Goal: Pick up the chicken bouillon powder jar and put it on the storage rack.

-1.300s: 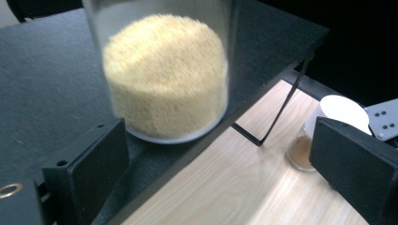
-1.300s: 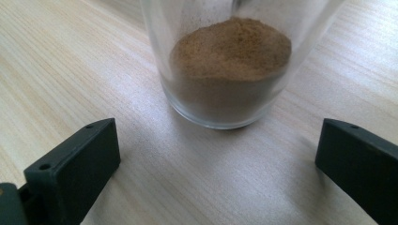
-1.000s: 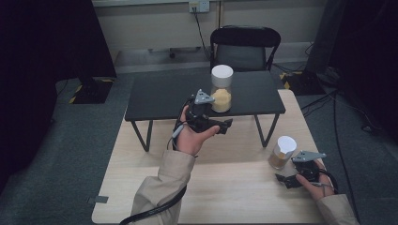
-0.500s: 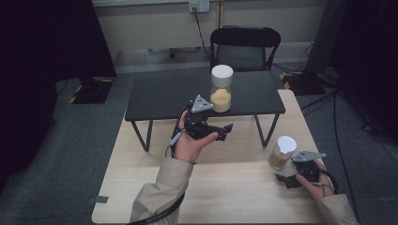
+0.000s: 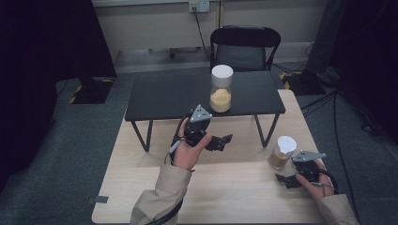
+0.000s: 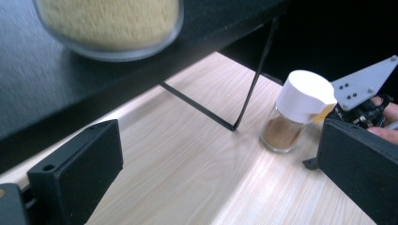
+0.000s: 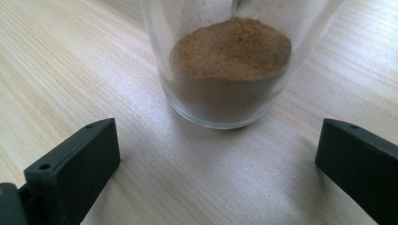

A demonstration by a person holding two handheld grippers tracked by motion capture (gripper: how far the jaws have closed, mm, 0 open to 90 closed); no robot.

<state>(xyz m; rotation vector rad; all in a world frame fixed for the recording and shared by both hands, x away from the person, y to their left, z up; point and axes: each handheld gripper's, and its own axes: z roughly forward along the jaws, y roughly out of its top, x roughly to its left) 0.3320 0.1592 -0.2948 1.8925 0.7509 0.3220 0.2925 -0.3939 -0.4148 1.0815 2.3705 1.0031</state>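
Now, pale wooden table (image 5: 234,187), grey carpet around: right gripper (image 5: 287,180), jaws apart, faces the brown-powder glass jar (image 5: 281,152) just ahead; left gripper (image 5: 224,140), jaws apart, hovers before the black metal shelf's (image 5: 169,96) edge.

Two jars (image 5: 221,89) (image 5: 281,152), two tables (image 5: 164,96) (image 5: 225,187), one chair (image 5: 244,44)

The left gripper (image 5: 220,140) has withdrawn from the tall jar of yellow powder (image 5: 221,89). One second ago it was raised just in front of that jar, overlapping its base in the high view. It now sits lower and nearer the person, over the wooden bench (image 5: 141,187), with the jar well ahead of it on the black raised shelf (image 5: 164,93). Its jaws stand wide apart with nothing between them. The left forearm has drawn back with it.
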